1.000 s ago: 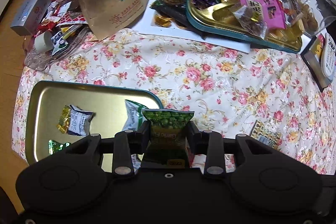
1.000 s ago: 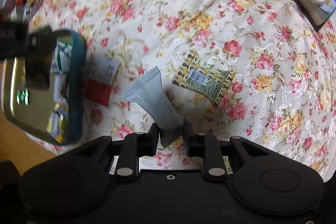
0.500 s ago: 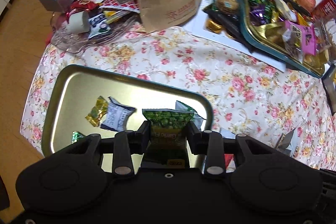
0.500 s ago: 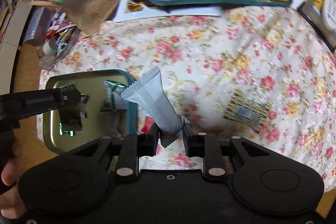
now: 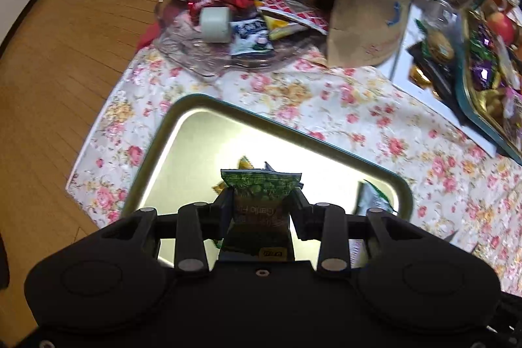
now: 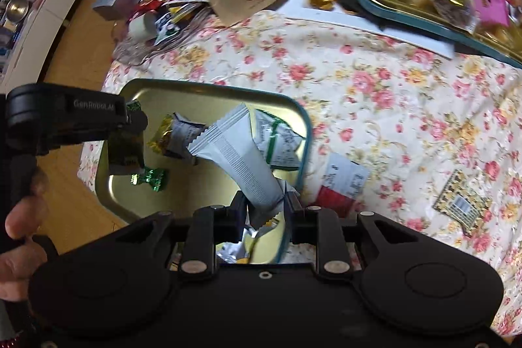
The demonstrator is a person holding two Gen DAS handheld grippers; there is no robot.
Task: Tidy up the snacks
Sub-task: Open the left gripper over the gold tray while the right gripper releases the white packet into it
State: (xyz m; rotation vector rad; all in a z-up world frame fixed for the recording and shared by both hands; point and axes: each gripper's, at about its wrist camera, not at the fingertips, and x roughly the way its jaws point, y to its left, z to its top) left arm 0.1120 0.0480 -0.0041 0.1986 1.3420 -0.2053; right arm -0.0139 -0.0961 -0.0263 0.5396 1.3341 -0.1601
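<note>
Where tray (image 6: 301, 116) rests: floral tablecloth (image 6: 375, 93).

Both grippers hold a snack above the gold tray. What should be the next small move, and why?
Probably lower and open the left gripper: its green packet already hangs over the gold tray, where other snacks lie. The right gripper, holding the grey bar, can follow.
</note>
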